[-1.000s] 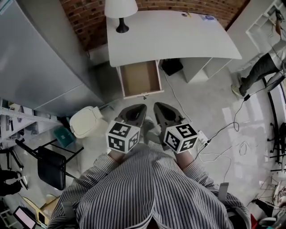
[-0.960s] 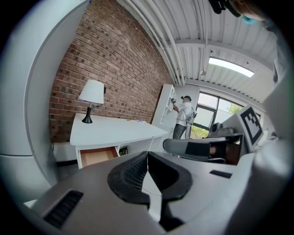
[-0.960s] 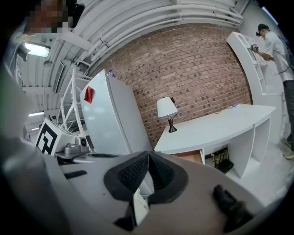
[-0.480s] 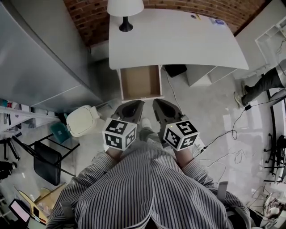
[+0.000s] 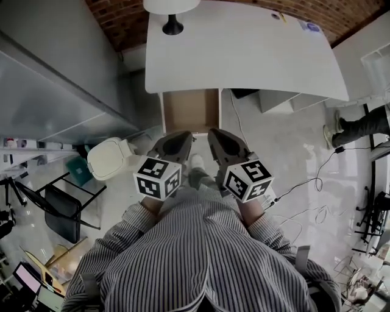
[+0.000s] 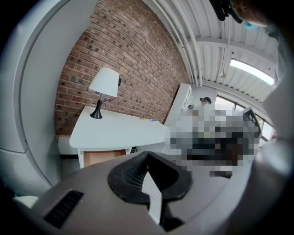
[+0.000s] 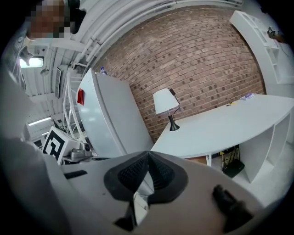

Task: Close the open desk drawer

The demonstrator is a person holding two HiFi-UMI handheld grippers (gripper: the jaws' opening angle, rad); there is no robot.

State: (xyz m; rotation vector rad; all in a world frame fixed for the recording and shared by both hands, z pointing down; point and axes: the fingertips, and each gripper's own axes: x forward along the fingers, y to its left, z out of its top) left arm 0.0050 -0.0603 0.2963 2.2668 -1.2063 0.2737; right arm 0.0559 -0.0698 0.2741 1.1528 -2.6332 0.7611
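Observation:
The white desk [image 5: 244,49] stands against the brick wall, and its wooden drawer [image 5: 190,111] is pulled out, showing a bare brown inside. Both grippers are held side by side just in front of the drawer's white front edge. My left gripper [image 5: 177,139] and right gripper [image 5: 218,137] are both shut with nothing between the pads. In the left gripper view the gripper [image 6: 147,156] points toward the desk and the drawer [image 6: 104,157] below its top. From the right gripper [image 7: 148,156] only a sliver of the drawer [image 7: 197,160] shows.
A black-based lamp [image 5: 172,12] stands on the desk's left rear corner. A tall white cabinet [image 5: 61,79] flanks the desk on the left. A cream bin [image 5: 109,158] and a black chair [image 5: 64,213] stand lower left. Cables [image 5: 304,183] trail on the floor; another person's legs [image 5: 359,122] are at the right.
The person has stepped toward the desk. Both shut grippers have come up close to the drawer's front edge, which was well ahead of them a second ago.

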